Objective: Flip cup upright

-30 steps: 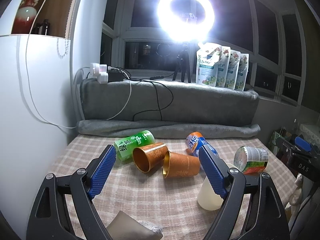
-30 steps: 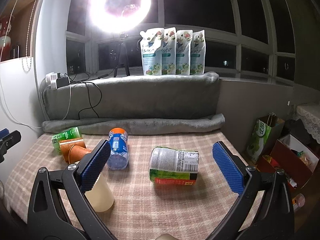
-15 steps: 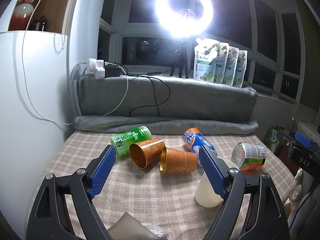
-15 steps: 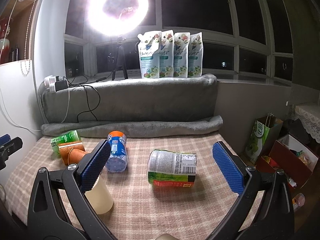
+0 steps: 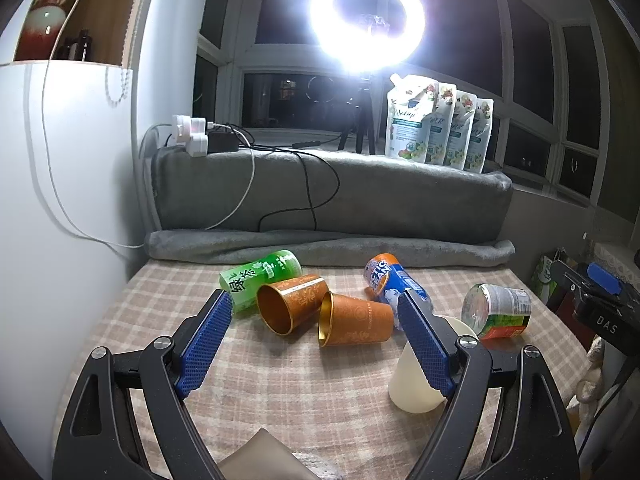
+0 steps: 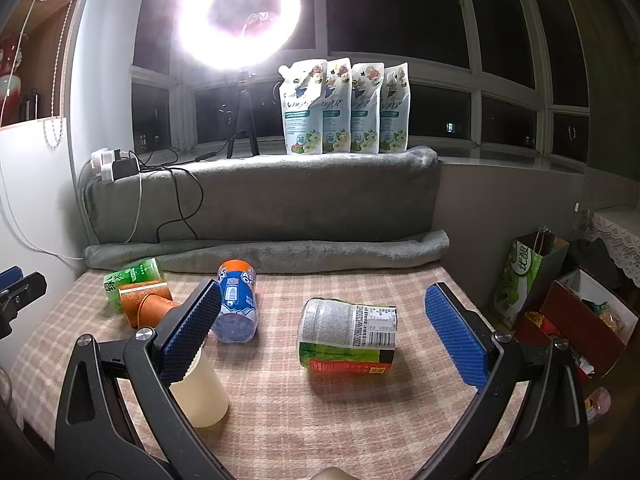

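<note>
Two orange-gold cups lie on their sides on the checked cloth: one with its mouth toward me, the other beside it on the right. Both show small in the right wrist view. A cream cup stands on the cloth with its wide end down, partly behind my left gripper's right finger; it also shows in the right wrist view. My left gripper is open and empty, just short of the orange cups. My right gripper is open and empty, in front of a lying labelled can.
A green tea can, a blue-orange bottle and the labelled can lie on the cloth. A grey blanket roll lines the back. A white wall stands left. Bags and boxes sit past the right edge.
My left gripper has edged slightly forward and up, so the cups sit a little lower and closer between its fingers. The right gripper has barely moved. Both stay open.
</note>
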### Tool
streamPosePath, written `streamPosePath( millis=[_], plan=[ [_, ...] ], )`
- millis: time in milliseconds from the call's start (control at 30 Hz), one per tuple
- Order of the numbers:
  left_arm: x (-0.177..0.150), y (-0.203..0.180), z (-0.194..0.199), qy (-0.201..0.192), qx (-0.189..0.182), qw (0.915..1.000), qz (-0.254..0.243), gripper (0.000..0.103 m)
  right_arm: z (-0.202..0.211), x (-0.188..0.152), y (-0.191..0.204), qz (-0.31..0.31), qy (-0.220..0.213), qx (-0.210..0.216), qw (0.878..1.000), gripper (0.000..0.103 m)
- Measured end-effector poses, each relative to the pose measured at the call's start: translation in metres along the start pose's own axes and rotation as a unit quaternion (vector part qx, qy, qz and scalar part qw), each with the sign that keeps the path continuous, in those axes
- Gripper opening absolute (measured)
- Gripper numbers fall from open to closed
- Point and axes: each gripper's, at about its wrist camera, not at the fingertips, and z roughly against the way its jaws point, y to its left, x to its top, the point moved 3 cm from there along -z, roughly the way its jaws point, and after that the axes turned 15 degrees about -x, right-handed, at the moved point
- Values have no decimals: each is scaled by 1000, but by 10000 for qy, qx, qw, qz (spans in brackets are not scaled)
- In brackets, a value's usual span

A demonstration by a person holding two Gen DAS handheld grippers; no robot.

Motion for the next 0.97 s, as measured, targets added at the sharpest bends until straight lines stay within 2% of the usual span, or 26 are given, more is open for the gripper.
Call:
streamPosePath(
  millis=[967],
  plan=[
    [3, 0, 0, -8, -22, 10000, 76, 85, -2, -6, 4, 12, 59, 35, 10000, 103]
  ],
)
